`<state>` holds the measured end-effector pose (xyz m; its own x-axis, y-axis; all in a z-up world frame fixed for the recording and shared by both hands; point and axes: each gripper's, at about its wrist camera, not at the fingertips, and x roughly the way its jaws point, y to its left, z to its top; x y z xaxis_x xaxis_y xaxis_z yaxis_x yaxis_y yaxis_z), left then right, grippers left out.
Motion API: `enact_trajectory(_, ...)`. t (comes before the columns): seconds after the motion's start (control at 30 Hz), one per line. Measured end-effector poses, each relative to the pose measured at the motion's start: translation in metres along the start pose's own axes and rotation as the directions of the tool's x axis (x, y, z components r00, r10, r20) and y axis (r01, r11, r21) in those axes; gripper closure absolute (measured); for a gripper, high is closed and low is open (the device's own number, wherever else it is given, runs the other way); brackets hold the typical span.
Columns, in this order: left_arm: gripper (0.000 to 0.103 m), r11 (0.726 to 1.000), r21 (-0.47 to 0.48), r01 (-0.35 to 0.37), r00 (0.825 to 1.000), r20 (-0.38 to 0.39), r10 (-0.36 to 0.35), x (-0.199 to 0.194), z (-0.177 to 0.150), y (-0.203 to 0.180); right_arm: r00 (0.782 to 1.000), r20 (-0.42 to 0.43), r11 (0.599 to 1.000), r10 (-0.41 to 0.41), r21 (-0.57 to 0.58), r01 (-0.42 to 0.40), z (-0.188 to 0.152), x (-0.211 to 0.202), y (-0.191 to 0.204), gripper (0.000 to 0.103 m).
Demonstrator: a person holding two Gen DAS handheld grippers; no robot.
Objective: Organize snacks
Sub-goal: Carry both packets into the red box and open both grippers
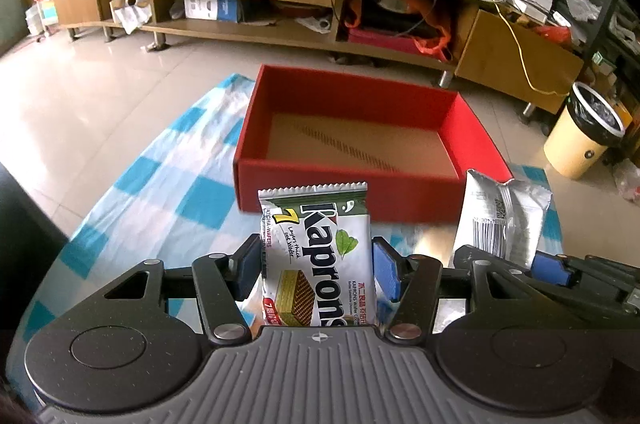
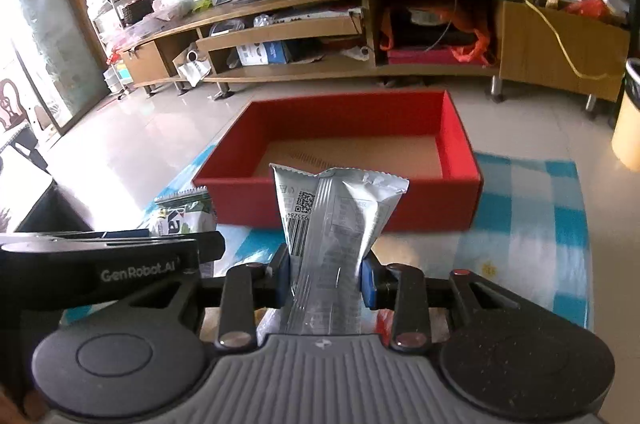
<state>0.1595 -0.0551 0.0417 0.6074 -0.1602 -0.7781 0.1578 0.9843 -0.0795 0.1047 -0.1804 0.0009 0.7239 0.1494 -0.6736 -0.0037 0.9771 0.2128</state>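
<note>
White-green Kaprons wafer pack (image 1: 318, 260), silver pouch (image 2: 334, 228)

The right gripper (image 2: 325, 274) pinches a silver snack packet (image 2: 334, 220) upright between its blue pads. Behind it, an open red box (image 2: 340, 199) stands on a blue checked cloth (image 2: 528, 224).

Both tools are held side by side, angled downward. The left tool (image 1: 316, 264) has its blue pads clamped on a wafer packet (image 1: 318, 256); the right tool (image 2: 325, 274) pinches a silver packet (image 2: 332, 224) tightly between narrow-set pads.
</note>
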Motion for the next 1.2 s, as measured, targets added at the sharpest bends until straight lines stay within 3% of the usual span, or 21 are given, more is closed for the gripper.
enact_trajectory(0.77, 0.038, 0.998, 0.001, -0.067, 0.996, 0.060, 0.067, 0.049, 0.067, -0.011, 0.991, 0.071, 0.989, -0.118, -0.080, 0.124, 0.072, 0.054, -0.004, 0.068)
enact_trajectory(1.2, 0.038, 0.995, -0.004, -0.102, 0.993, 0.054, 0.103, 0.082, 0.085, -0.009, 0.992, 0.057, 0.991, -0.116, -0.063, 0.120, 0.097, 0.092, -0.010, 0.068)
